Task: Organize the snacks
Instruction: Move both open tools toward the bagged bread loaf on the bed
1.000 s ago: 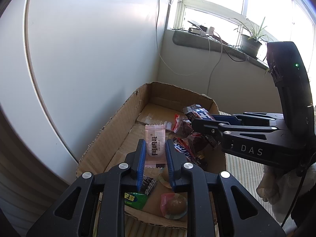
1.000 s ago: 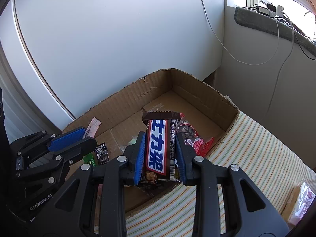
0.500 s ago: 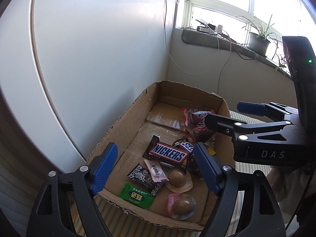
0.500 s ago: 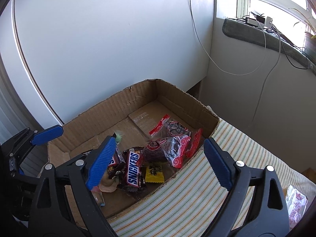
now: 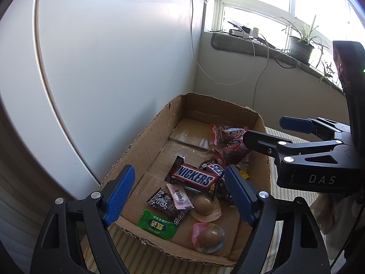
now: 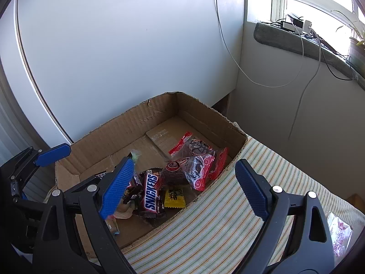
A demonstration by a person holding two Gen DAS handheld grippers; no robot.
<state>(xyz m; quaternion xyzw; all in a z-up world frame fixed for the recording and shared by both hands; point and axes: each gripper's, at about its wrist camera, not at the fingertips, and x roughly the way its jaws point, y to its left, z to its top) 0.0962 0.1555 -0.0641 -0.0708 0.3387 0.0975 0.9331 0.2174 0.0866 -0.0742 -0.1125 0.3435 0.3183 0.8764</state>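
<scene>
Both grippers hang over the near end of the box with nothing between their pads. The left gripper (image 5: 178, 191) has just opened and stands wide, framing the lower middle of its view; the right gripper (image 6: 182, 187) has likewise just opened wide above the box's near right rim. The step in hand looks like a release into the box, and it seems done: each should lift straight up and back before swinging away, so that a blue ribbed pad does not catch a wrapper or the torn rim on the way out.

Nearest in the left view, at lower centre, lie two round brown sweets in clear crinkled wrap (image 5: 206, 236), one over pink film. To their left is a flat green packet (image 5: 157, 225), glossy and pillow-shaped. Above it sit a small black printed sachet (image 5: 163, 202) and a thin pink stick (image 5: 179, 195). Past these, mid-frame, the Snickers bar (image 5: 194, 178) lies flat, a slick brown block with crimped ends; a second Snickers (image 6: 150, 191) stands on edge beside a small yellow packet (image 6: 173, 195). Further in, red-edged clear bags (image 6: 197, 166) hold dark lumps; they look soft and slippery.

The box (image 5: 146, 141) is shallow corrugated card, ragged along its cut rim, with tape on the floor. It rests on a striped cloth (image 6: 228, 217), the wall behind it.
</scene>
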